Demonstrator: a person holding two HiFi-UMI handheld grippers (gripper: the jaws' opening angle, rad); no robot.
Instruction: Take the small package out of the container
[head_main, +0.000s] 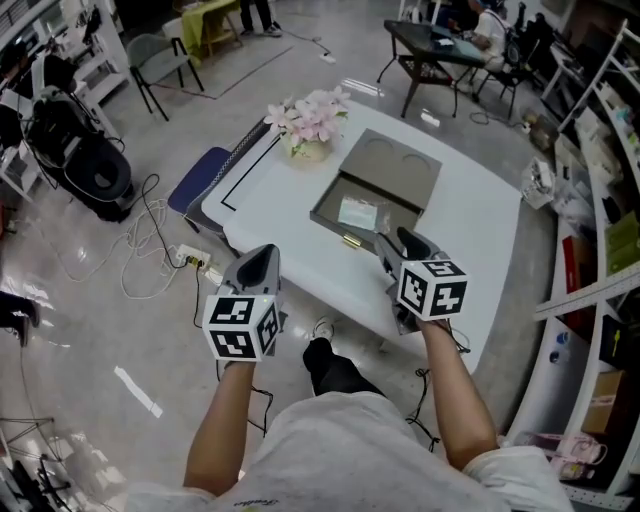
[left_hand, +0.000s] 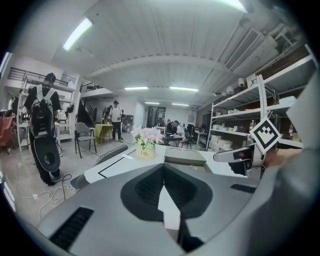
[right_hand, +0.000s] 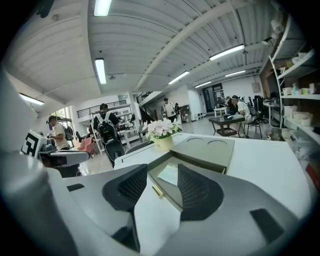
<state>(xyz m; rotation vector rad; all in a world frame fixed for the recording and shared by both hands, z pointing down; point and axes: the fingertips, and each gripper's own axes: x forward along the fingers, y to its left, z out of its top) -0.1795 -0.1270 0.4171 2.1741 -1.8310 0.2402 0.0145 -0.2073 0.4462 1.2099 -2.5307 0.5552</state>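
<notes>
A large white square table (head_main: 480, 230) is standing in the middle of a workshop with a glossy grey floor. A flat olive-grey box container (head_main: 328, 208) is lying open on it, its lid folded back flat with two round recesses showing. The small clear-wrapped package (head_main: 358, 213) is resting inside the container's tray, towards the middle. A small gold latch (head_main: 352, 241) is sitting on the container's near edge. A cream pot of pink flowers (head_main: 310, 125) is standing at the table's far left corner, just beside the container.

The left tool (head_main: 266, 252) is hovering over the table's near left edge with its jaws narrow, tips meeting and holding nothing. The right tool (head_main: 395, 240) is hanging just in front of the container's near edge, jaws standing wide apart and empty, the latch showing between them.

White cables and a power strip (head_main: 192, 258) are trailing across the floor on the left. Metal shelving (head_main: 600, 120) is lining the right wall, and a dark table (head_main: 430, 45) is standing farther back.
</notes>
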